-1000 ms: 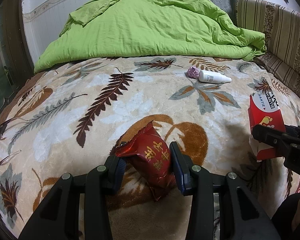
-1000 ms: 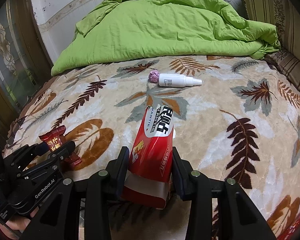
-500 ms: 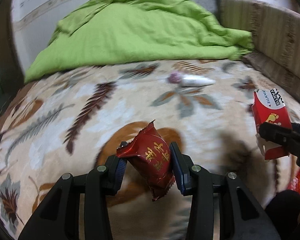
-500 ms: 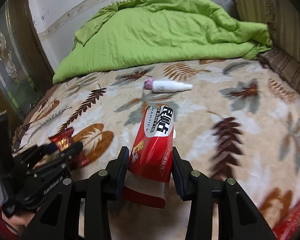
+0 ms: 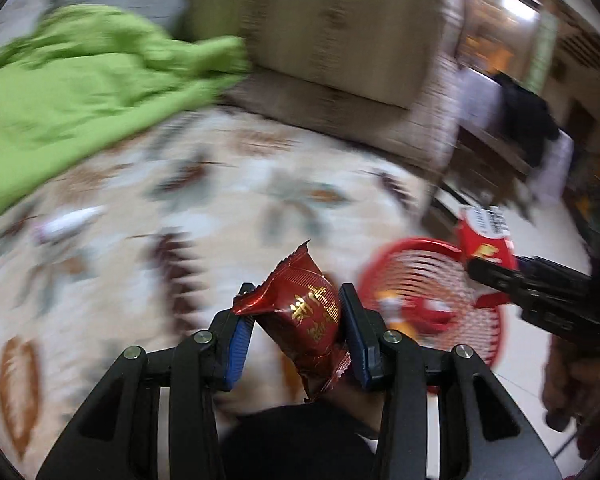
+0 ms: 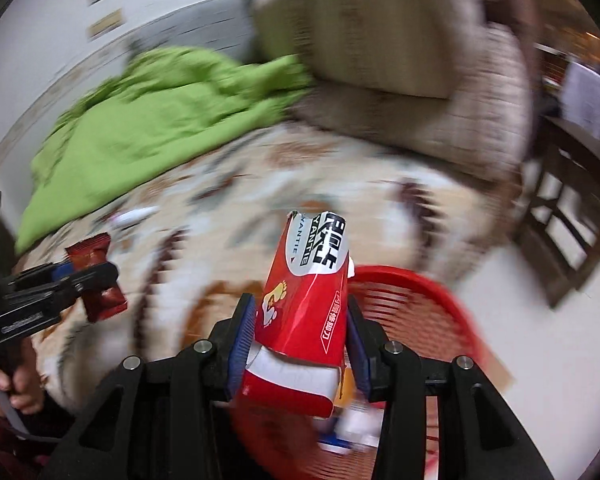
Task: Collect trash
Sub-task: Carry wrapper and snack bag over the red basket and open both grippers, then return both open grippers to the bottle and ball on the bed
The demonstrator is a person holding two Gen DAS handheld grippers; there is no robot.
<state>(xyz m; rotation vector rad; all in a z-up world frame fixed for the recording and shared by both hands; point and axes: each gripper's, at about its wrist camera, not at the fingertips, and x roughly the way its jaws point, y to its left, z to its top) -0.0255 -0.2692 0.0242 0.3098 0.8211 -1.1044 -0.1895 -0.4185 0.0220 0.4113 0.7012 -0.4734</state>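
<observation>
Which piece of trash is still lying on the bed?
The white bottle. The snack packet and the red box are each held in a tool.

My left gripper (image 5: 296, 336) is black with blue pads, and the snack wrapper (image 5: 304, 316) in it is dark red with gold characters. My right gripper (image 6: 300, 340) is coloured the same, and its box (image 6: 304, 300) is red with a silver-grey band and black lettering. The basket (image 6: 412, 308) is red mesh, the quilt (image 6: 160, 120) bright green, and the blanket (image 5: 220, 200) cream with brown and grey leaves.

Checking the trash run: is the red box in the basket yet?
Not yet: the red box sits between the right gripper's opening jaws, above the red basket.
</observation>
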